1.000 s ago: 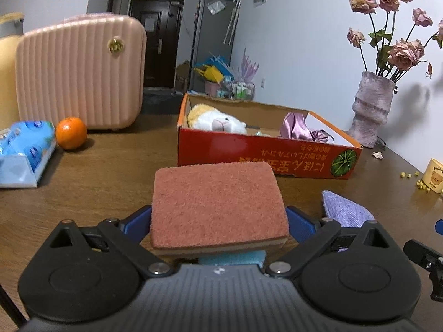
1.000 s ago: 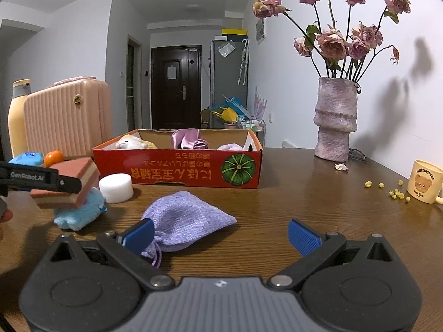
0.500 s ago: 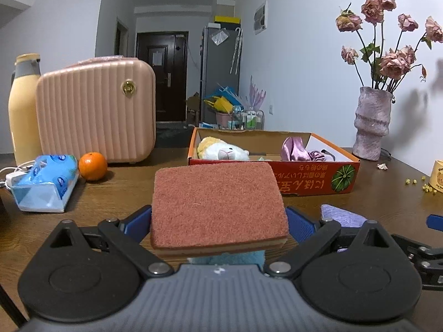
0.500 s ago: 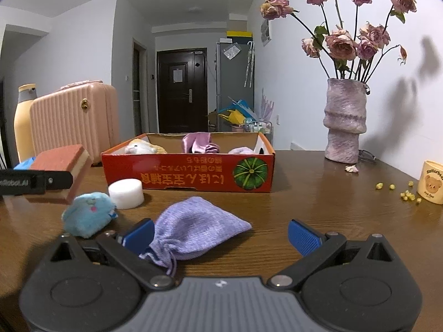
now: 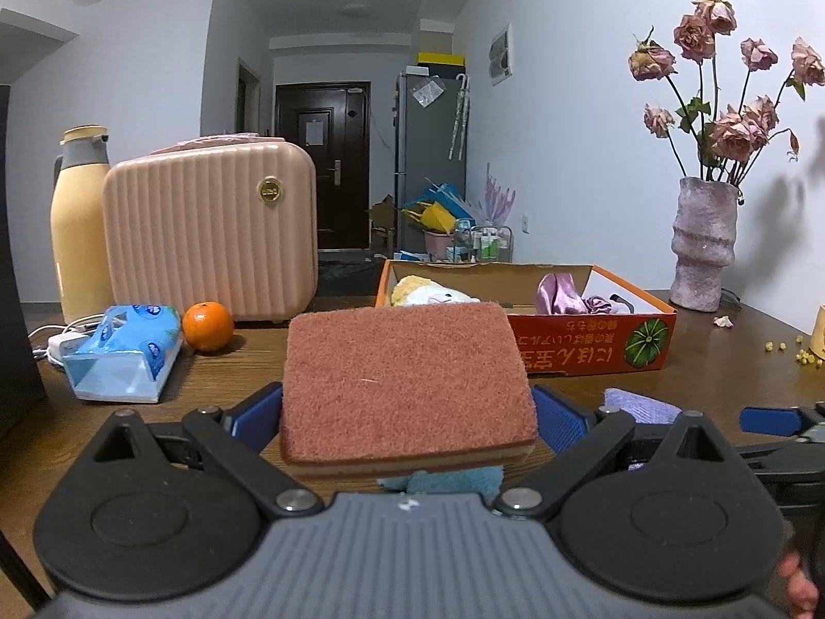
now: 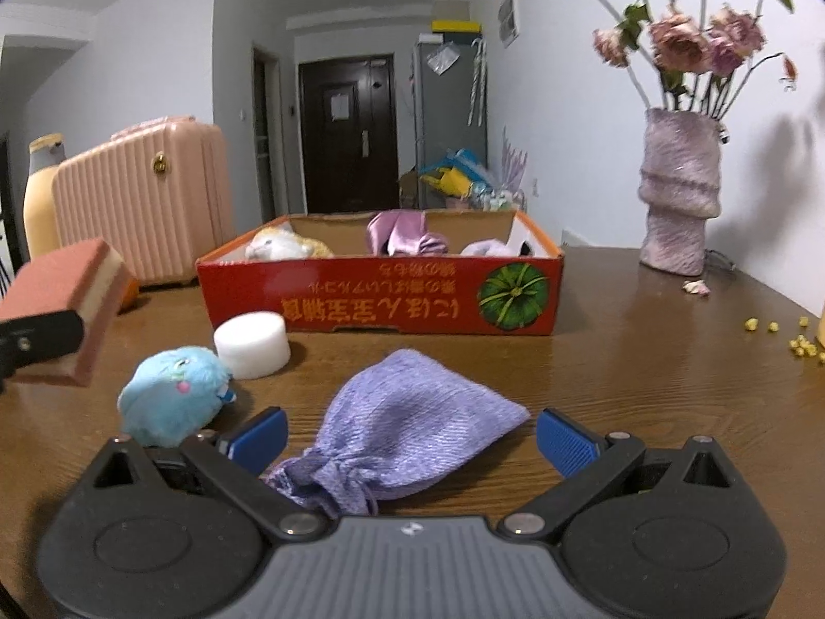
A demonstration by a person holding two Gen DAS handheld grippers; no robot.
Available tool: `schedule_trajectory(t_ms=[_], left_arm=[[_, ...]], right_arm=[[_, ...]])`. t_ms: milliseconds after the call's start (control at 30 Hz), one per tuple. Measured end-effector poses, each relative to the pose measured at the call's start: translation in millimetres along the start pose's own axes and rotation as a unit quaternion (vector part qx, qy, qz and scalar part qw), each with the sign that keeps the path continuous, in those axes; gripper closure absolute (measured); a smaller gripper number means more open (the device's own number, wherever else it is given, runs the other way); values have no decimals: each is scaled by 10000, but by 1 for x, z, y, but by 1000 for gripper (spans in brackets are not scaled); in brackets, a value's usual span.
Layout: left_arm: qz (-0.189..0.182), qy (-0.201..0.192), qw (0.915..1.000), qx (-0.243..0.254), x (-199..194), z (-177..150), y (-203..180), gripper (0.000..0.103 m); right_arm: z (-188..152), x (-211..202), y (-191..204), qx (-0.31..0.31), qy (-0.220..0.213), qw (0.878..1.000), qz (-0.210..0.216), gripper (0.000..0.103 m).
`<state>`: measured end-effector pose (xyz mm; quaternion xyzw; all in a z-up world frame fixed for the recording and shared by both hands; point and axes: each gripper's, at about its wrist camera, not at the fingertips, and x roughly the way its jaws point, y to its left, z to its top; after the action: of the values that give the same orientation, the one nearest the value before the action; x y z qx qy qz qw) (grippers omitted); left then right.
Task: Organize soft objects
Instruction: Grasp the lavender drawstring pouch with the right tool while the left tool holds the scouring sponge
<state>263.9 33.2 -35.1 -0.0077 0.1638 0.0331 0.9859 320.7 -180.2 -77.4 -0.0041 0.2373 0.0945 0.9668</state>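
Wooden table (image 6: 644, 361), brown, in a domestic room with a dark door at the far end; we recorded on it an orange cardboard box (image 6: 381, 304) already holding a cream plush toy (image 6: 281, 246) and pink satin cloth (image 6: 399, 237). Item one: our left gripper (image 5: 407, 412), clamped on a sponge (image 5: 405, 387) with its rust scouring face upward, carried clear of the table; the box (image 5: 593, 345) lay ahead and slightly right of it, its long side across our view. Item two: our right gripper (image 6: 410, 438), fingers spread wide and empty, the lilac drawstring pouch (image 6: 407, 438) lying on the table between them, tied neck toward the camera and its long axis running away and a little right. Item three: blue plush toy (image 6: 172, 392), on the table just left of the right gripper. Item four: white foam disc (image 6: 251, 343), near the box front. We judged the right gripper the nearer to the pouch, needing only to close, and the left the one to deliver into the box
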Motion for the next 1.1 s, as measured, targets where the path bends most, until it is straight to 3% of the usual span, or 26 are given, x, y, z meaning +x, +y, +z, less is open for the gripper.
schedule_trajectory(t_ms=[733,1100], left_arm=[[114,43,9999,-35,-1,-3,2,3],[118,93,9999,-27,3,-4,3,3]], right_arm=[[10,62,14,1,1049,9945,20,0],[10,65,19,-170,1110,9937,-4,0]])
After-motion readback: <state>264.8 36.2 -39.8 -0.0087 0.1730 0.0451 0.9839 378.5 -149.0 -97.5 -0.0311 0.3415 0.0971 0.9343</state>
